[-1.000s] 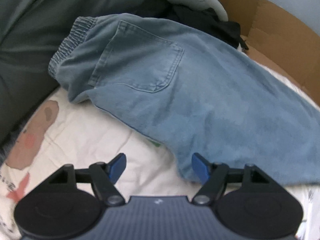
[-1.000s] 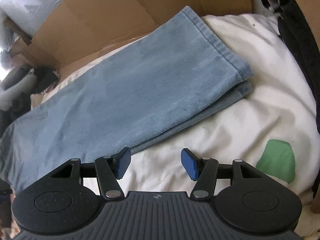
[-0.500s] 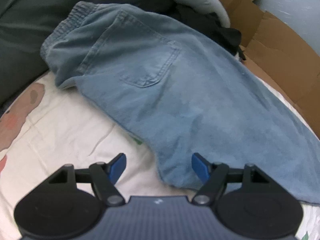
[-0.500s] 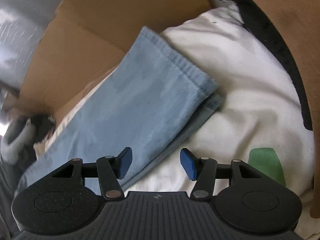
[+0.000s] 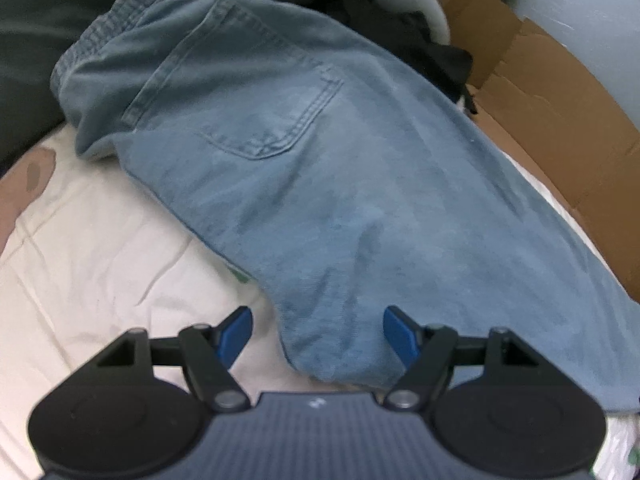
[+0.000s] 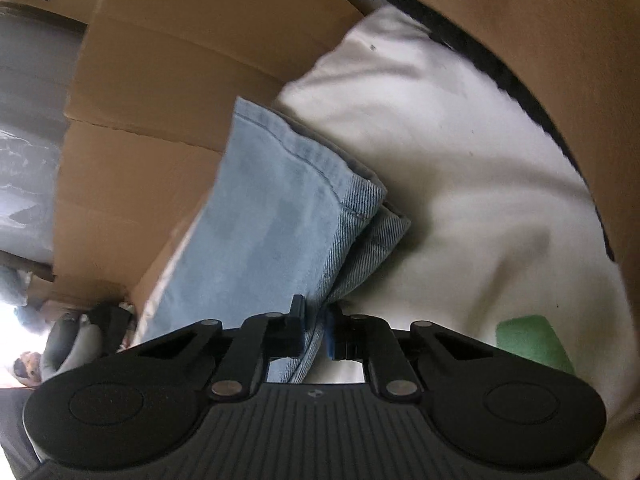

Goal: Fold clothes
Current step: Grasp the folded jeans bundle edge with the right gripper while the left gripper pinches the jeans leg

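Light blue jeans lie folded lengthwise on a white sheet, back pocket up, waistband at the far left. My left gripper stands open over the near edge of the seat, and the denim bulge sits between its blue fingers without touching them. In the right wrist view the leg end of the jeans lies with both hems stacked. My right gripper is closing its jaws, and the pads pinch the near side edge of that leg.
Brown cardboard walls the far right side and appears again as cardboard behind the leg hems. A dark grey cloth and a black garment lie beyond the waistband. A green patch marks the sheet.
My right gripper rolled, slid onto the side edge of the jeans leg and closed from wide open onto it. The left gripper shifted slightly, so the seat edge now lies between its fingers.
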The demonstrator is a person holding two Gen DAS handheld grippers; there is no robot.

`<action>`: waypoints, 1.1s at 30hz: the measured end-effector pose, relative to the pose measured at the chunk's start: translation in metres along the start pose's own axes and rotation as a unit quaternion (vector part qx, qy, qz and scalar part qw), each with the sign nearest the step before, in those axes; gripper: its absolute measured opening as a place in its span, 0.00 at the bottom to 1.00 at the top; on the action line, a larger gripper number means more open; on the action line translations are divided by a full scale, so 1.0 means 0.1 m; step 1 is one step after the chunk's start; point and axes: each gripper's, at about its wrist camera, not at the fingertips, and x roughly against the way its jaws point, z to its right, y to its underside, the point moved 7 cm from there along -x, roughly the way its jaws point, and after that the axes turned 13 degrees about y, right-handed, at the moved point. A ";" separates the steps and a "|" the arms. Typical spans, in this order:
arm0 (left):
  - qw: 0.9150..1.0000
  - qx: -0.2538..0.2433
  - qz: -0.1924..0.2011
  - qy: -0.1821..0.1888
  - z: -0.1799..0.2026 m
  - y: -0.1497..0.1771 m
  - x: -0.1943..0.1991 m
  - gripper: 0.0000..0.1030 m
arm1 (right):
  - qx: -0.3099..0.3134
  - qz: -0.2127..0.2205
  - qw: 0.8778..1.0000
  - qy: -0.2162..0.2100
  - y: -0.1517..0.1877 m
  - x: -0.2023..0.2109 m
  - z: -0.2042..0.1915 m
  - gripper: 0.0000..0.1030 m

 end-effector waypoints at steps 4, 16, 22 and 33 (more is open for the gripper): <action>1.000 0.006 0.008 0.015 -0.02 0.01 -0.01 0.70 | 0.002 0.001 1.000 0.000 -0.01 0.00 -0.02 0.08; 0.995 0.057 0.037 0.073 -0.21 -0.11 -0.31 0.77 | -0.010 -0.006 1.000 -0.002 -0.04 0.00 -0.04 0.07; 0.987 0.072 0.006 0.142 -0.06 -0.03 -0.29 0.71 | -0.031 -0.013 0.999 -0.016 -0.02 0.00 0.05 0.08; 0.968 0.180 0.009 0.175 -0.22 0.11 -0.16 0.50 | -0.048 -0.014 0.999 -0.022 -0.03 -0.06 0.07 0.30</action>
